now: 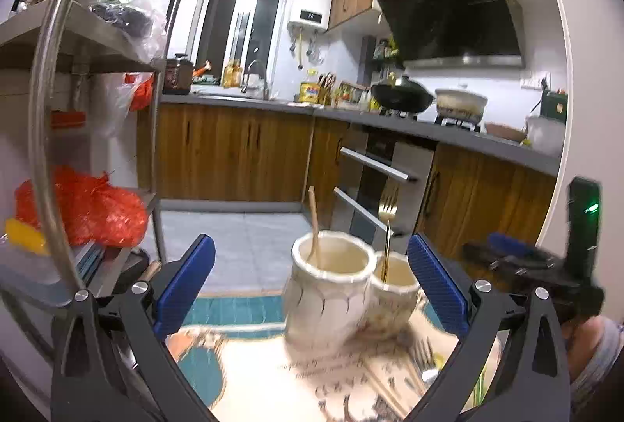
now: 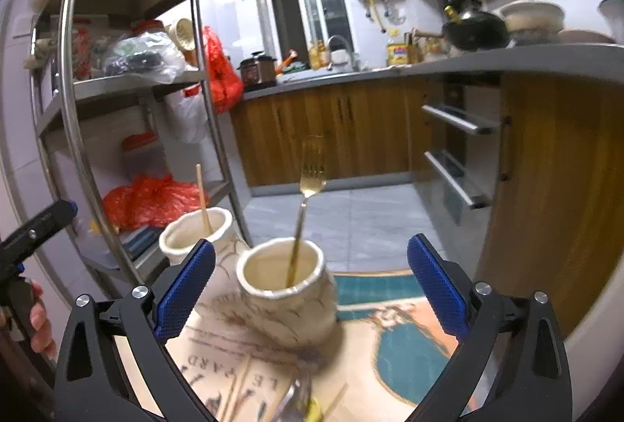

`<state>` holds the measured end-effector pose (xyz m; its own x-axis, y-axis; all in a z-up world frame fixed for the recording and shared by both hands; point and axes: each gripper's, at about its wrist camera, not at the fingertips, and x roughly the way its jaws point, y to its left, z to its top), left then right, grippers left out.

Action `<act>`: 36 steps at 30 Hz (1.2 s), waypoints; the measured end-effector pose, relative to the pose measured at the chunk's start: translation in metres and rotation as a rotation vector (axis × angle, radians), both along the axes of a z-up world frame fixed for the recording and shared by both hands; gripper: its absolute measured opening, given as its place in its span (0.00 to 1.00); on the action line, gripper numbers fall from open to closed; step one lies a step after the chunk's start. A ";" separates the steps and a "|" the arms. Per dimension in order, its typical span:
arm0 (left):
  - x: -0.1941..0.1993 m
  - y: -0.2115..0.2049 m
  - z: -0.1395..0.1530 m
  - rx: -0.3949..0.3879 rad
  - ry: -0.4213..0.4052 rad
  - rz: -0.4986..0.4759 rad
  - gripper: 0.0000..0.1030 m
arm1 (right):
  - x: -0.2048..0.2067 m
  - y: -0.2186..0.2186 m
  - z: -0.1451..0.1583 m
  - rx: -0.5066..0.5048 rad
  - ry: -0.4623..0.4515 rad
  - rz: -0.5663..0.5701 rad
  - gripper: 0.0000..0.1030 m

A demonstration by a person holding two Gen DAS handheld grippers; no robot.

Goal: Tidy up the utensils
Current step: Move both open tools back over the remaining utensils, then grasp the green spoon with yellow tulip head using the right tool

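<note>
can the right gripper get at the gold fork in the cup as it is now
Probably yes. The right gripper is open and empty, with the smaller cup between its spread fingers. The gold fork stands tines-up above the rim with nothing around it; the chopstick sits apart in the other cup.

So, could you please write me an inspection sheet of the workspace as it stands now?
Surface: table under a printed cloth, teal and cream.
Job's things: two cream pots side by side; the wooden stick stands in the left pot, the gold fork in the right pot. More utensils lie loose on the cloth, blurred.
Clutter: nothing seen beyond these.
Grippers: left gripper and right gripper both open and empty, facing the pots.
Cables: nothing seen.
Surroundings: metal shelf with bags, wooden cabinets, wok on the stove, window.
</note>
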<state>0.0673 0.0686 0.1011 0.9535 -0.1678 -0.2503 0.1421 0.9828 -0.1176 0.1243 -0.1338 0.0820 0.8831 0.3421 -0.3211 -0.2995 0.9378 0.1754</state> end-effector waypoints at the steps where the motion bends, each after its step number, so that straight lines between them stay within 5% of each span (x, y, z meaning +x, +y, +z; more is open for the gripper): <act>1: -0.004 -0.001 -0.003 0.016 0.010 0.013 0.95 | -0.005 -0.004 0.000 0.001 -0.004 -0.005 0.95; 14: -0.041 -0.004 -0.060 0.085 0.141 0.081 0.95 | -0.054 -0.046 -0.059 -0.047 0.104 -0.047 0.95; 26: -0.033 -0.054 -0.112 0.169 0.304 -0.046 0.95 | -0.059 -0.047 -0.099 -0.056 0.330 -0.036 0.95; 31: -0.036 -0.063 -0.113 0.211 0.287 -0.061 0.95 | -0.063 -0.044 -0.107 -0.023 0.414 -0.014 0.88; 36: -0.037 -0.063 -0.113 0.199 0.285 -0.077 0.95 | -0.071 -0.025 -0.103 -0.065 0.424 0.014 0.70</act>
